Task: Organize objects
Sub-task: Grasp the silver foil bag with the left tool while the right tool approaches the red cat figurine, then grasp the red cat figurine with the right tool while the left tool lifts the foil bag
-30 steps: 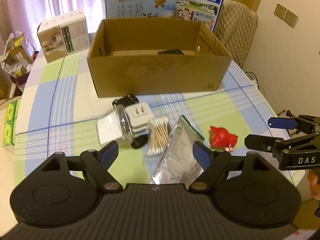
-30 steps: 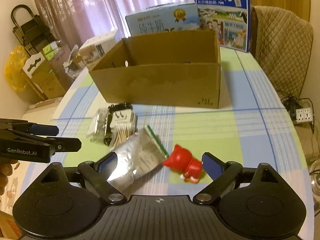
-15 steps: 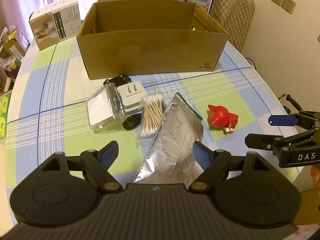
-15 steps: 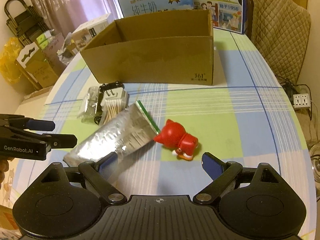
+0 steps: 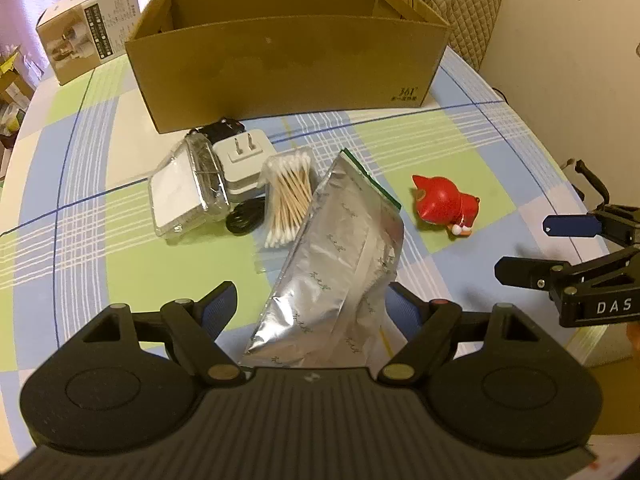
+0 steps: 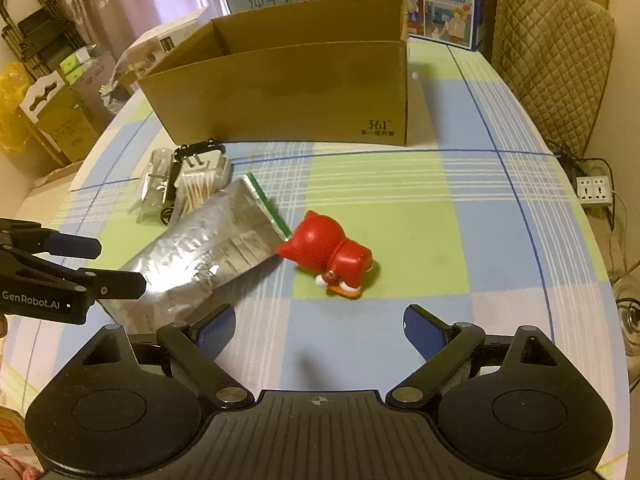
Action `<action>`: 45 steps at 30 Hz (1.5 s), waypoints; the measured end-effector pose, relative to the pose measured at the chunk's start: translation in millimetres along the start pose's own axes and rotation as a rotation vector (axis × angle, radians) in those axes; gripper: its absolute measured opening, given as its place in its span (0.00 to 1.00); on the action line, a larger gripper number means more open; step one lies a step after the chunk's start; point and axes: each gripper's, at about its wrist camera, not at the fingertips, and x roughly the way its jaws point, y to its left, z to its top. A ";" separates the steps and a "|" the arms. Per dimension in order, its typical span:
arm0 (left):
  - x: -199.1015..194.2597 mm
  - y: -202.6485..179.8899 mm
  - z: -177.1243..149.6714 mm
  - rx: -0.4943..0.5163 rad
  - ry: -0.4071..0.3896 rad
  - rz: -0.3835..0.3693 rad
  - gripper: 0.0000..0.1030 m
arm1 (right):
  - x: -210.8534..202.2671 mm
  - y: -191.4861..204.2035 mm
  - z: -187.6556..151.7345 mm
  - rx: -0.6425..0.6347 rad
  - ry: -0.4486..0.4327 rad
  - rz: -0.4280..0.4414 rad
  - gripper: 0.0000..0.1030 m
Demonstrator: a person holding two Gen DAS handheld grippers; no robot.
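Looking through the left wrist view, the left tongs [image 5: 310,308] stand wide and hold nothing; the silver foil pouch [image 5: 340,264] lies in the lower centre of the frame, its near end between the two fingers, on the checked tabletop [image 5: 80,240]; its upper edge is just beside the cotton swabs [image 5: 288,196], so a careless closing may drag the swabs or only crumple the slippery foil; the cardboard box [image 5: 288,68] waits open at the top of the frame.

In the right wrist view, the right tongs [image 6: 318,330] are also wide and empty; the red toy figure [image 6: 332,256] lies on its side in the middle, touching the pouch corner; rounded and smooth, it may roll or squirt out if pinched off-centre; the left tongs enter from the left edge, so the two could collide.
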 end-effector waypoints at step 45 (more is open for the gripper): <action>76.0 -38.5 13.5 0.247 0.054 0.099 0.52 | 29.7 -56.0 13.7 0.000 0.029 0.030 0.86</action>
